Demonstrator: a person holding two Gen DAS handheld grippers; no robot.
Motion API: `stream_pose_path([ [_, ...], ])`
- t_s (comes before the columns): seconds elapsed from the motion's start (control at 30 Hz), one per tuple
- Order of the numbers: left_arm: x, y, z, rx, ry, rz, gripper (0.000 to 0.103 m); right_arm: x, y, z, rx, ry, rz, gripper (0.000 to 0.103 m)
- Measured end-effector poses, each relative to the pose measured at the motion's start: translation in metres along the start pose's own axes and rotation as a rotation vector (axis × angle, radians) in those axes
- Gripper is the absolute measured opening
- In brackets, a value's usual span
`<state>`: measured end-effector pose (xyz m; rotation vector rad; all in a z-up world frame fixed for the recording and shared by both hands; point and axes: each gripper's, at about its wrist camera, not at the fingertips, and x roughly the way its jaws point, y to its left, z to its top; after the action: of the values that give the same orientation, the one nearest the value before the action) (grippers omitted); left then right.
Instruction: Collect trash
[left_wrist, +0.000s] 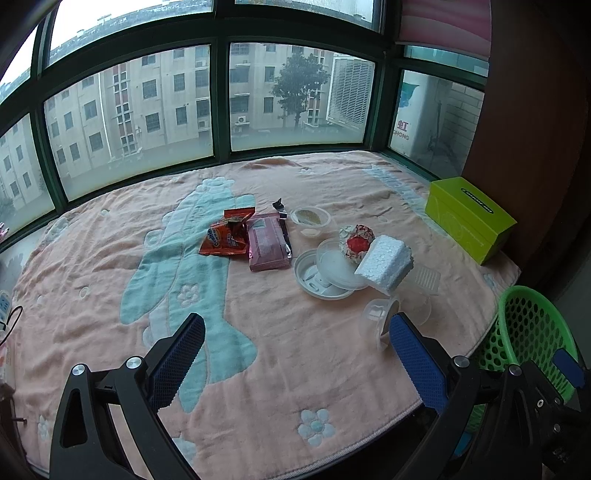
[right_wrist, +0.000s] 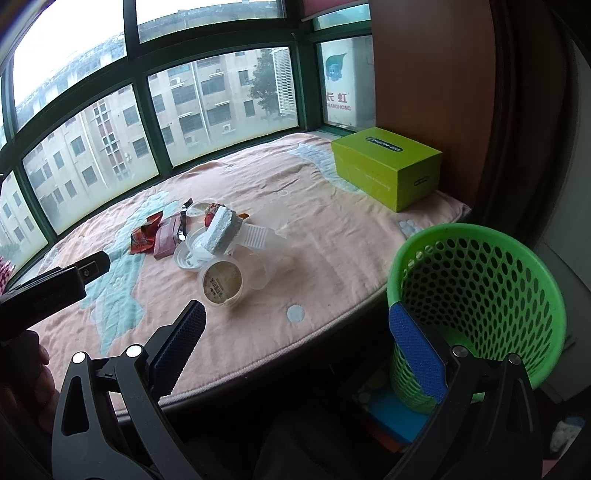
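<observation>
1. While both tools hang over the near edge of the blanket-covered ledge (left_wrist: 110, 288) by the window, the left tongs (left_wrist: 295, 339) stand wide apart with nothing between the blue pads; a clear plastic cup (left_wrist: 380, 317) lying on its side sits just past the right-hand pad, and whether it touches that pad cannot be told
2. The right tongs (right_wrist: 295, 332) are spread just as wide and grip nothing; their right-hand pad shows in front of the green mesh basket (right_wrist: 480, 280), which stands off the ledge's edge, below it
3. The trash lies in a loose cluster in the middle of the blanket: an orange snack wrapper (left_wrist: 225, 236) beside a pink wrapper (left_wrist: 267, 242), with a small torn dark scrap (left_wrist: 279, 206) just behind them
4. To the right of those sit a small round tub (left_wrist: 310, 218), a white round lid (left_wrist: 323, 275) with a clear lid resting on it, a crumpled red-and-white wrapper (left_wrist: 356, 240), and a white foam block (left_wrist: 384, 264) leaning on the lids
5. In the right wrist view a lidded pudding cup (right_wrist: 223, 282) lies tipped toward the camera, nearest the tongs
6. A lime-green box (left_wrist: 469, 218) stands at the far right of the ledge, well apart from the trash
</observation>
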<state>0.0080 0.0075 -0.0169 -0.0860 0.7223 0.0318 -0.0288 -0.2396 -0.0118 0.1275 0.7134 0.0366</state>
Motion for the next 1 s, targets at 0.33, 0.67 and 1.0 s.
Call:
stream_pose_path([
  [0.33, 0.012, 0.012, 0.01, -0.006, 0.016, 0.015, 0.097, 0.015, 0.006, 0.008, -0.039, 0.015, -0.006, 0.098],
  [0.67, 0.02, 0.024, 0.029, -0.017, 0.018, 0.048, 0.097, 0.043, 0.015, 0.017, -0.062, 0.075, 0.073, 0.098],
  [1.0, 0.039, 0.024, 0.04, -0.018, 0.057, 0.031, 0.097, 0.064, 0.01, 0.034, -0.005, 0.114, 0.132, 0.098],
])
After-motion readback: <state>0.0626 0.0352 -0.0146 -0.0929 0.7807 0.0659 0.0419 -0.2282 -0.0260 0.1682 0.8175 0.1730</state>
